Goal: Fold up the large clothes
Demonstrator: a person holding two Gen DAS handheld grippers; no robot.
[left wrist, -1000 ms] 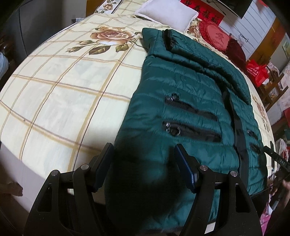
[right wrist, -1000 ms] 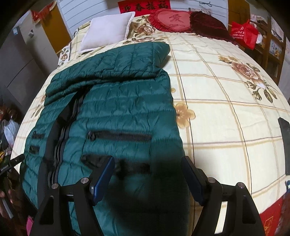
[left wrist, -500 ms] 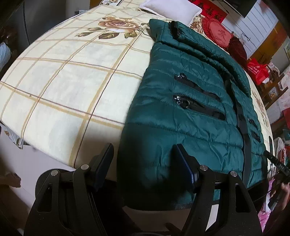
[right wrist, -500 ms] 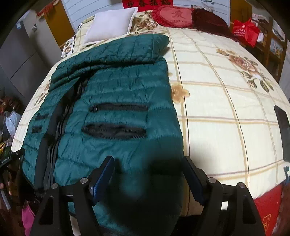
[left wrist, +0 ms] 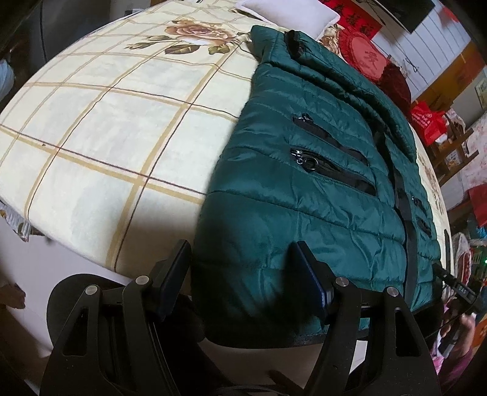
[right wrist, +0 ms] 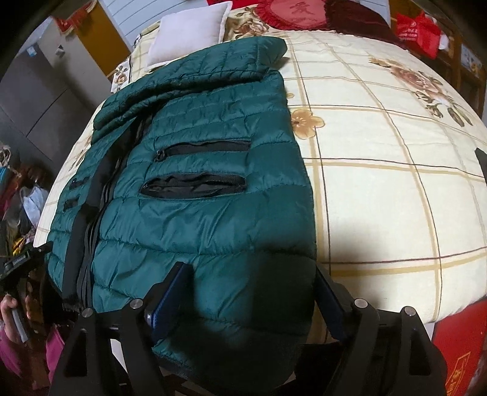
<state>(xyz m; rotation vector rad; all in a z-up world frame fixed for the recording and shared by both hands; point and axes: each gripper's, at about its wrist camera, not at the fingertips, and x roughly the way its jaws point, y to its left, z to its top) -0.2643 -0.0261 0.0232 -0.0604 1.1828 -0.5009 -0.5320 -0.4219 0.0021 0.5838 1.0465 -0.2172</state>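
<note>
A dark green quilted puffer jacket (left wrist: 307, 170) lies front-up on the bed, black zip down the middle, black zipped pockets on both sides, sleeves folded across the top. Its hem hangs over the bed's near edge. My left gripper (left wrist: 240, 274) is open, its jaws straddling the hem's left corner. In the right wrist view the jacket (right wrist: 194, 189) fills the middle. My right gripper (right wrist: 252, 295) is open, its jaws on either side of the hem's right corner. Neither gripper is closed on the fabric.
The bed has a cream checked cover with rose prints (left wrist: 106, 121). A white pillow (right wrist: 188, 33) and red cushions (right wrist: 292, 15) lie at the head. A red bag (left wrist: 429, 121) and cluttered shelves stand beside the bed. A dark flat object (right wrist: 482, 161) lies at the cover's right edge.
Both grippers have drawn back toward the foot of the bed and dropped lower. The jacket's hem and the bed edge now show between the open jaws. The jacket has not moved.
</note>
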